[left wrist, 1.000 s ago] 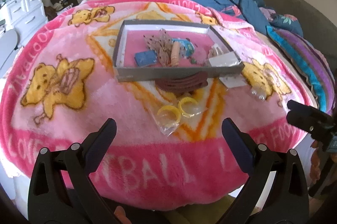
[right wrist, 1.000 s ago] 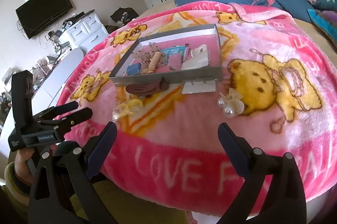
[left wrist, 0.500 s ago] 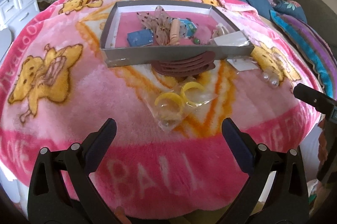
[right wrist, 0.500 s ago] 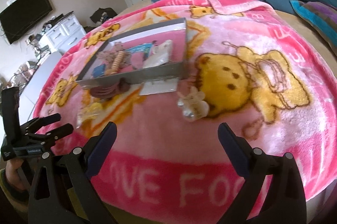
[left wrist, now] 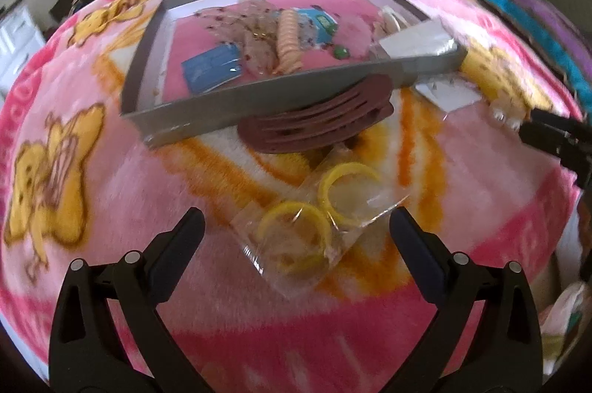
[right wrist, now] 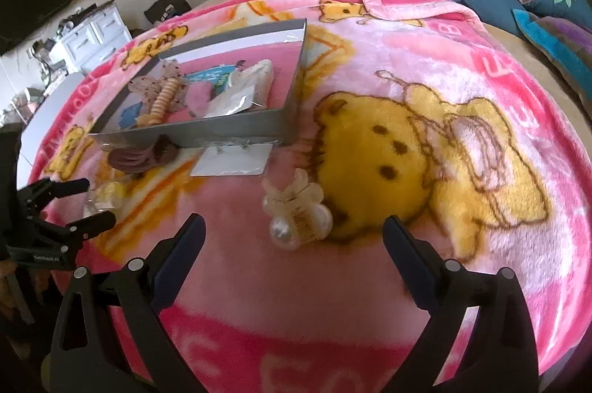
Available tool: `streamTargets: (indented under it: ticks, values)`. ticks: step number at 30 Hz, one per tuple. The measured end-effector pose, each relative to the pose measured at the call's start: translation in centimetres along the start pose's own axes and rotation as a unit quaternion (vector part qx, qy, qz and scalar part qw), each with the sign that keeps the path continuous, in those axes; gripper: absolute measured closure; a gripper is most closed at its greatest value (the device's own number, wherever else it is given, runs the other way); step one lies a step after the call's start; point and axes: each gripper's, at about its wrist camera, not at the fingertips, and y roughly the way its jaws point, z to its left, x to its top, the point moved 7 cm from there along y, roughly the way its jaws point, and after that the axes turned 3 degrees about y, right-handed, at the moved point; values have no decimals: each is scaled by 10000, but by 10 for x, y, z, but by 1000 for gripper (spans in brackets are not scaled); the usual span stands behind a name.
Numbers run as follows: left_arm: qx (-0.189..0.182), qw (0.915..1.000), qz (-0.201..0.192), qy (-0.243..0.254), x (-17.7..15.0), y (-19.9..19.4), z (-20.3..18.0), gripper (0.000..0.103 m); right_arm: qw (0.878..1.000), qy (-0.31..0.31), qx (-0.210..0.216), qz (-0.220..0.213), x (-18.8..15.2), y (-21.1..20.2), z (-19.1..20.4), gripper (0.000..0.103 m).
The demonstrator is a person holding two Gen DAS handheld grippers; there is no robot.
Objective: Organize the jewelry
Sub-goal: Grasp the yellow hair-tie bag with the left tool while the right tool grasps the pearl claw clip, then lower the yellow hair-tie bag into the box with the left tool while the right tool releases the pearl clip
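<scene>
Jewelry lies scattered on a pink blanket [right wrist: 370, 67] beside a grey tray [left wrist: 259, 90]. From left to right: the left gripper [left wrist: 296, 230] hovers released, jaws wide apart, over a clear packet of yellow bangles [left wrist: 318, 212]; brown combs [left wrist: 318, 123] touch the tray's front wall; the right gripper [right wrist: 292, 237], likewise released, frames a pearl hair claw [right wrist: 296, 212].

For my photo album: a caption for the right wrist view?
Open right gripper nears a pearl hair clip beside the grey tray.
</scene>
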Motion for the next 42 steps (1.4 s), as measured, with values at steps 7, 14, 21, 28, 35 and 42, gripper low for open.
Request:
streamTargets:
  ticks: [7, 14, 21, 28, 35, 42]
  values:
    - [-27, 9997, -21, 253, 7, 8, -8, 11, 9991, -374, -185, 96, 5, 22, -1, 21]
    - [-94, 9990, -60, 426, 9, 8, -19, 36, 9983, -573, -80, 108, 1, 26, 3, 61]
    - [-124, 9984, -51, 545, 2, 1, -28, 53, 9980, -520, 355, 105, -12, 8, 17, 61]
    - [-515, 9985, -59, 151, -7, -12, -25, 60, 9966, -572, 590, 39, -22, -14, 40, 61]
    - [-665, 9968, -333, -294, -10, -37, -11, 60, 9939, -741, 817, -24, -20, -25, 68, 61]
    - [-513, 9948, -635, -611, -5, -63, 13, 60, 9909, -857, 1036, -102, -10, -32, 93, 61]
